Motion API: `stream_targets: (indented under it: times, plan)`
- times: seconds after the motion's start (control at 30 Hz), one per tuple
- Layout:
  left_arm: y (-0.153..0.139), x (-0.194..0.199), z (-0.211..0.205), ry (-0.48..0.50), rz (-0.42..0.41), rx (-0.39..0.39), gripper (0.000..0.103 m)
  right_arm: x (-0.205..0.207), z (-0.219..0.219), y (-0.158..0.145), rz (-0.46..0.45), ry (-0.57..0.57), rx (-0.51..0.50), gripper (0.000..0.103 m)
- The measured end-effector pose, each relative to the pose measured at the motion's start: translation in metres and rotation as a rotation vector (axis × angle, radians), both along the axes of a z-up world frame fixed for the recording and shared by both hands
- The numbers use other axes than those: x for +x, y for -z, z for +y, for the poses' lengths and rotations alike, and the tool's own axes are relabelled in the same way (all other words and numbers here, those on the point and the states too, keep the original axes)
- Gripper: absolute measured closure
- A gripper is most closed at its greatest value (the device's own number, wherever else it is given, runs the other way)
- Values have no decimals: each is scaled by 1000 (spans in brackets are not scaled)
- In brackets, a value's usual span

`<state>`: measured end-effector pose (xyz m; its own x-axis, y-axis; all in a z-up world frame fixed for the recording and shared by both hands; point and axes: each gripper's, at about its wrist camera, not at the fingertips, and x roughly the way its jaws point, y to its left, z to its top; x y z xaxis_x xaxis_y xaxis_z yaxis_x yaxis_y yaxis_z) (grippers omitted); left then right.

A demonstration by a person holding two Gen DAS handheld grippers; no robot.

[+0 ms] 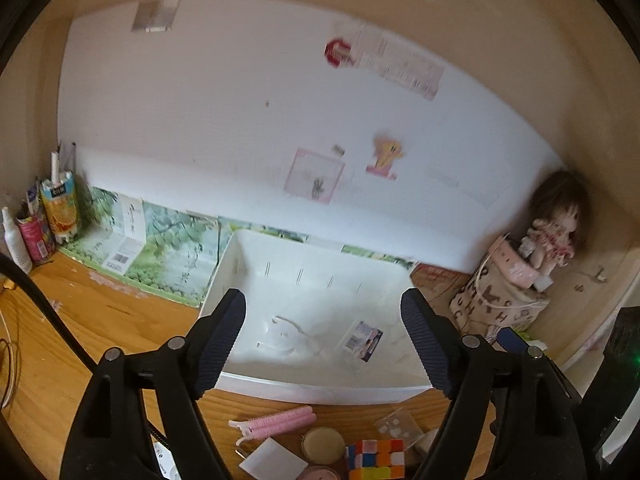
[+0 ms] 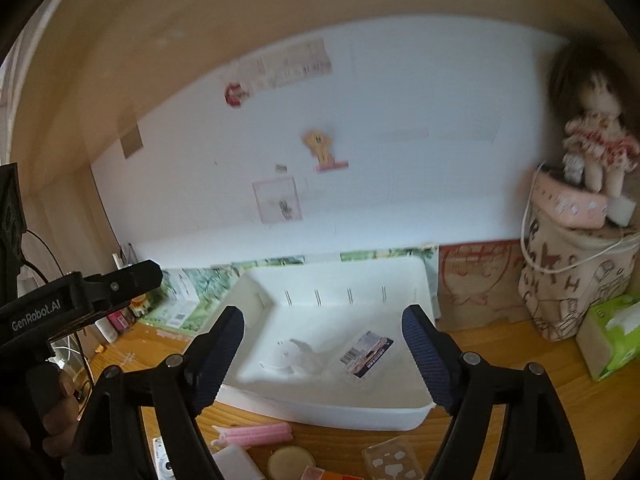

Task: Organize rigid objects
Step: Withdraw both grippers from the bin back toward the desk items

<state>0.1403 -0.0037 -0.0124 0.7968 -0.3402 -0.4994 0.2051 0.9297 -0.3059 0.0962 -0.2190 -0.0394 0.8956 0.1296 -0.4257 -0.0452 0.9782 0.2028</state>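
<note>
white bin [image 1: 320,390] sits centre frame; we hold both hand-held grippers, left [image 1: 324,344] and right [image 2: 324,354], released and empty above it, pink clip [image 1: 276,424] lying crosswise lower centre.

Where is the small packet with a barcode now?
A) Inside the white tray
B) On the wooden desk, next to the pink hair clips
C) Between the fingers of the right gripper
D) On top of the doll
A: the packet lies on the floor of the white tray, beyond the open fingers of the right gripper, while the pink hair clips lie on the desk in front of the tray.
</note>
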Motion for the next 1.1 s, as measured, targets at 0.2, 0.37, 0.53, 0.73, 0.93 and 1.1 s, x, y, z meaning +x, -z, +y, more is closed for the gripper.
stream_targets:
  times: [0.2, 0.37, 0.53, 0.73, 0.93, 1.1]
  plan:
    - [-20, -30, 5, -17, -35, -7, 19, -36, 0, -16, -56, 9, -20, 20]
    - [-30, -52, 4, -21, -48, -1, 19, -64, 1, -26, -86, 17, -31, 20]
    - [-31, -73, 3, -3, -48, -6, 19, -93, 0, -28, -94, 38, -42, 20]
    - [-23, -91, 1, 18, -17, -6, 19, -120, -3, -23, -76, 71, -53, 20]
    - [-13, -106, 1, 18, 29, 2, 19, -140, -4, -14, -43, 90, -59, 20]
    - [-6, -115, 0, 26, 76, 19, 19, -152, -3, -5, -11, 97, -61, 20]
